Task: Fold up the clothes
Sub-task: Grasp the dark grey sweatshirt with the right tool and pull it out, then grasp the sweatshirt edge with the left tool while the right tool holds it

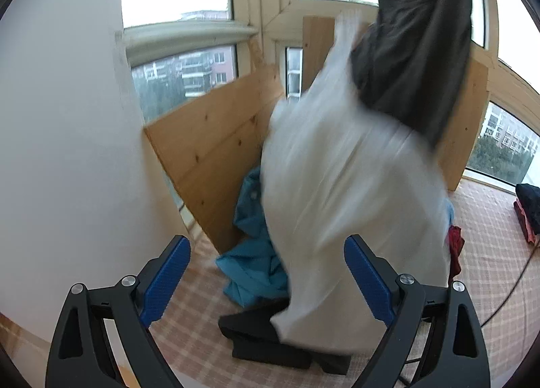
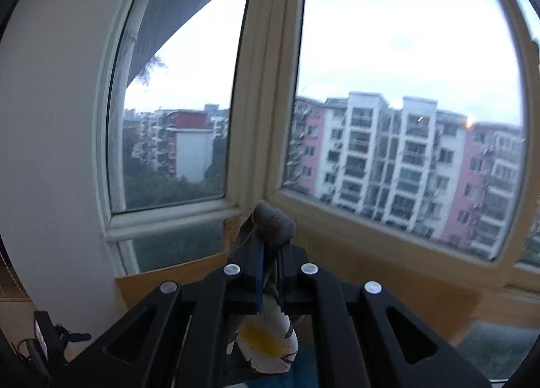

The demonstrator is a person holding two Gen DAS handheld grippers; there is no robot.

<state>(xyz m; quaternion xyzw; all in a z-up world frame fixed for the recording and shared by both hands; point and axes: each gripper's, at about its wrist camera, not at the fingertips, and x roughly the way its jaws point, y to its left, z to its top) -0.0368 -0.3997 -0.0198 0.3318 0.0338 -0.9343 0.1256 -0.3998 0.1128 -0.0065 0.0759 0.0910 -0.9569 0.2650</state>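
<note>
Your right gripper (image 2: 266, 253) pinching the white garment (image 1: 344, 185) hanging mid-frame, your left gripper (image 1: 266, 273) spread wide and empty at bottom, teal cloth (image 1: 253, 253) heaped beneath, no container visible

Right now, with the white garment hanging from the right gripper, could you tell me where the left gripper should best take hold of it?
Probably the hanging edge of the white garment nearest the open left gripper, approached from the left. The right gripper is shut on a bunched top part, so the cloth drapes in one long sheet; pinching that free edge lower down should spread it. Motion blur hides the exact hem.
</note>
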